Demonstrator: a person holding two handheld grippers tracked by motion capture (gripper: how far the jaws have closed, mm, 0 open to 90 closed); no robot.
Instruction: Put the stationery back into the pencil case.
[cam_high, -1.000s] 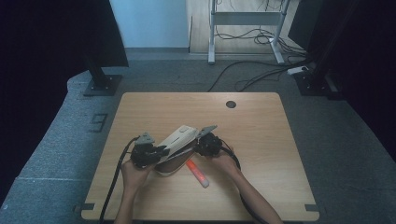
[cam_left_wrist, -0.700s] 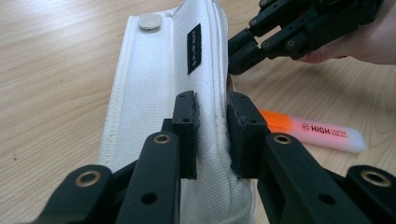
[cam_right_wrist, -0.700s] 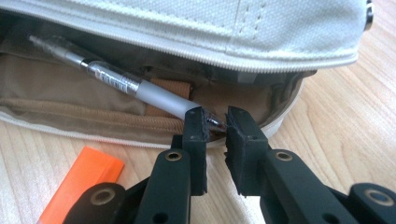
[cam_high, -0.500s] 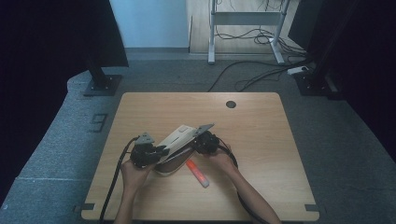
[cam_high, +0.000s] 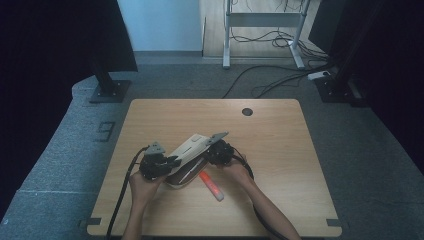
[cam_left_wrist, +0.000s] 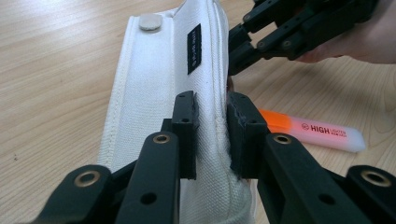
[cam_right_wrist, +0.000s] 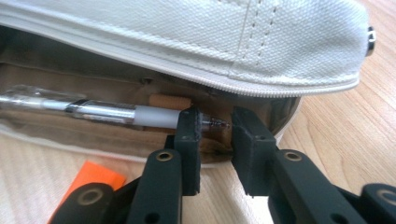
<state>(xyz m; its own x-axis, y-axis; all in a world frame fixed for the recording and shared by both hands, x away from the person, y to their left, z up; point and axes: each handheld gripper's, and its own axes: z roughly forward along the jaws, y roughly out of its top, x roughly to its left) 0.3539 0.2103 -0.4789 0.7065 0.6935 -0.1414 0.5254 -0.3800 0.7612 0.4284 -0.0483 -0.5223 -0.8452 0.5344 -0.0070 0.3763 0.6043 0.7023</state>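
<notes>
A white canvas pencil case (cam_high: 187, 152) lies tilted at the middle of the wooden table (cam_high: 280, 145), its zip mouth open toward the person. My left gripper (cam_left_wrist: 211, 112) is shut on the case's upper fabric edge (cam_left_wrist: 154, 79) and holds it up. My right gripper (cam_right_wrist: 217, 126) stands open at the mouth of the case (cam_right_wrist: 233, 37). A clear pen (cam_right_wrist: 107, 112) lies inside, its metal tip in the gap between the jaws. An orange highlighter (cam_high: 211, 185) lies on the table just in front of the case. From above, the left gripper (cam_high: 167, 162) and the right gripper (cam_high: 206, 155) flank the case.
A round cable hole (cam_high: 247, 111) sits near the table's far edge. Dark monitor stands (cam_high: 107, 90) and loose cables (cam_high: 260, 80) are on the grey floor beyond. Bare wood stretches to the right and far side of the table.
</notes>
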